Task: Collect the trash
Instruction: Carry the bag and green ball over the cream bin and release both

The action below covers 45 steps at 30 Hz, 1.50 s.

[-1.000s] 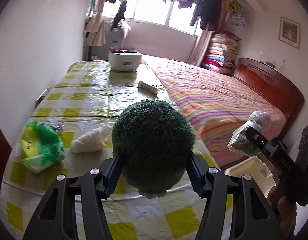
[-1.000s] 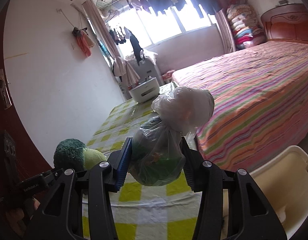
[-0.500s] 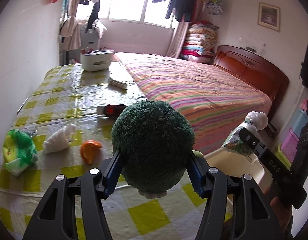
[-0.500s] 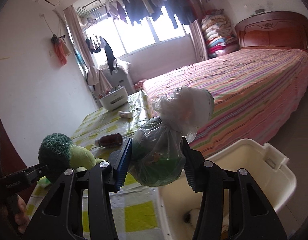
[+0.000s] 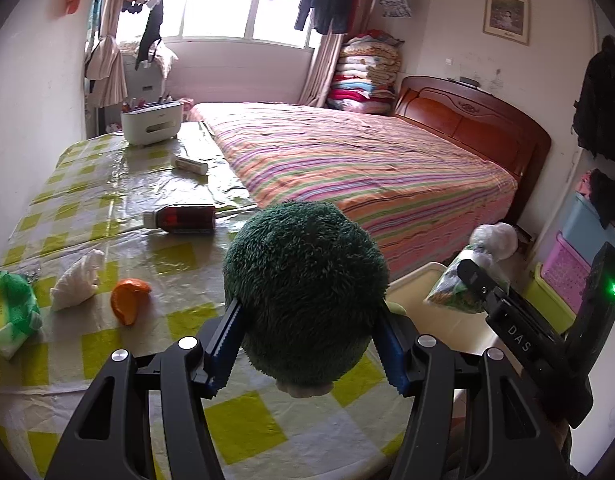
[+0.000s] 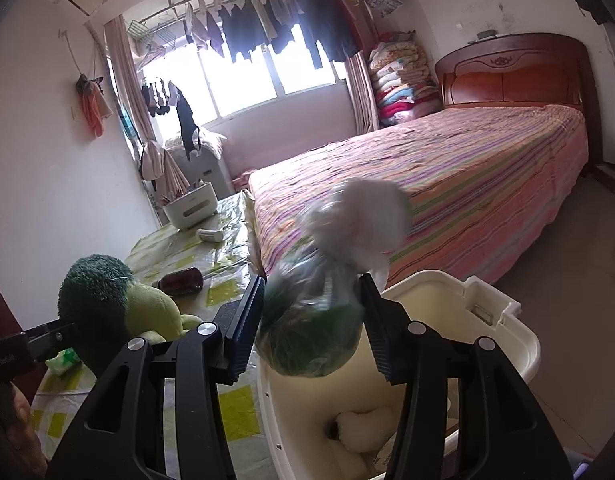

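Left fingers [image 5: 307, 344] clench a round, shaggy plush [image 5: 303, 292]. Right fingers [image 6: 311, 324] hold a crinkly knotted bag [image 6: 319, 316], blurred and perhaps slipping, above the smooth cream bin [image 6: 507, 336] at 5 o'clock.

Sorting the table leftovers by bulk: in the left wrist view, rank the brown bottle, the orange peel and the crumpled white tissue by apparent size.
1. brown bottle, though farthest away
2-3. crumpled white tissue and orange peel: too alike to rank
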Motion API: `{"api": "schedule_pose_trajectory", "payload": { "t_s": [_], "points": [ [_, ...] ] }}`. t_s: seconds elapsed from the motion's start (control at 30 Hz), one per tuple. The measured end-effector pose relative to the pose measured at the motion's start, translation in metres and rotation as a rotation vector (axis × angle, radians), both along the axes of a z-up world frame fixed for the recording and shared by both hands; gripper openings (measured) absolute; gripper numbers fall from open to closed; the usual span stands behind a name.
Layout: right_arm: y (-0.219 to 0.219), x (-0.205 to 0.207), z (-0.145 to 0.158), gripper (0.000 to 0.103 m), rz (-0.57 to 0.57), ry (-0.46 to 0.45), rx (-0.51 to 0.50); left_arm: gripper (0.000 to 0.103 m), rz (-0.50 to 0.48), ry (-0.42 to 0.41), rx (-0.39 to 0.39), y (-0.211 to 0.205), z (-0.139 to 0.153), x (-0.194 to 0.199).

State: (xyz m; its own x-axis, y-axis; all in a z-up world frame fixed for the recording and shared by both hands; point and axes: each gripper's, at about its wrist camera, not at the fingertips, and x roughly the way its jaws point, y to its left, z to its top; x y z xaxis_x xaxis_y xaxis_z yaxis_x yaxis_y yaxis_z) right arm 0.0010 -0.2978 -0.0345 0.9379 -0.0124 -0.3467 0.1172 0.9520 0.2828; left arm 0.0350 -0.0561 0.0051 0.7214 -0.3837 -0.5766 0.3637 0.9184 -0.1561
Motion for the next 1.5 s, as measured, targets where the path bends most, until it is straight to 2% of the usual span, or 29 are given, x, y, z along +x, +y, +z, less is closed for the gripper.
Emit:
{"api": "schedule_pose_trajectory", "payload": {
  "t_s": [0.07,0.27,0.37,0.53,0.9,1.1,1.13,1.33,1.4,1.43,1.5],
  "points": [
    [0.000,-0.003,0.003,0.055,-0.021,-0.010,-0.009,0.058,-0.013,0.000,0.003,-0.004,0.000,-0.001],
    [-0.009,-0.017,0.009,0.056,-0.036,-0.064,0.036,0.058,-0.040,0.000,0.002,-0.014,-0.001,-0.003],
    [-0.019,-0.027,0.014,0.068,-0.062,-0.111,0.084,0.058,-0.059,0.005,-0.002,-0.020,-0.002,-0.004],
    [-0.040,-0.038,0.018,0.068,-0.097,-0.168,0.138,0.058,-0.098,0.017,-0.024,-0.033,-0.004,-0.005],
    [-0.061,-0.046,0.006,0.070,-0.138,-0.198,0.221,0.059,-0.173,0.033,-0.014,-0.063,-0.014,-0.008],
    [-0.072,-0.051,0.005,0.071,-0.163,-0.216,0.261,0.063,-0.214,0.040,-0.010,-0.078,-0.019,-0.010],
    [-0.073,-0.051,0.004,0.071,-0.165,-0.216,0.265,0.066,-0.219,0.036,-0.016,-0.081,-0.019,-0.010],
    [-0.074,-0.049,0.002,0.072,-0.164,-0.212,0.276,0.069,-0.224,-0.007,-0.028,-0.090,-0.016,-0.017],
    [-0.073,-0.048,0.001,0.072,-0.162,-0.209,0.280,0.073,-0.221,-0.038,-0.026,-0.090,-0.012,-0.021],
    [-0.072,-0.048,0.000,0.073,-0.161,-0.208,0.281,0.079,-0.217,-0.047,-0.025,-0.089,-0.010,-0.022],
    [-0.073,-0.047,-0.001,0.074,-0.158,-0.205,0.282,0.081,-0.196,-0.054,-0.031,-0.085,-0.007,-0.023]
  ]
}}
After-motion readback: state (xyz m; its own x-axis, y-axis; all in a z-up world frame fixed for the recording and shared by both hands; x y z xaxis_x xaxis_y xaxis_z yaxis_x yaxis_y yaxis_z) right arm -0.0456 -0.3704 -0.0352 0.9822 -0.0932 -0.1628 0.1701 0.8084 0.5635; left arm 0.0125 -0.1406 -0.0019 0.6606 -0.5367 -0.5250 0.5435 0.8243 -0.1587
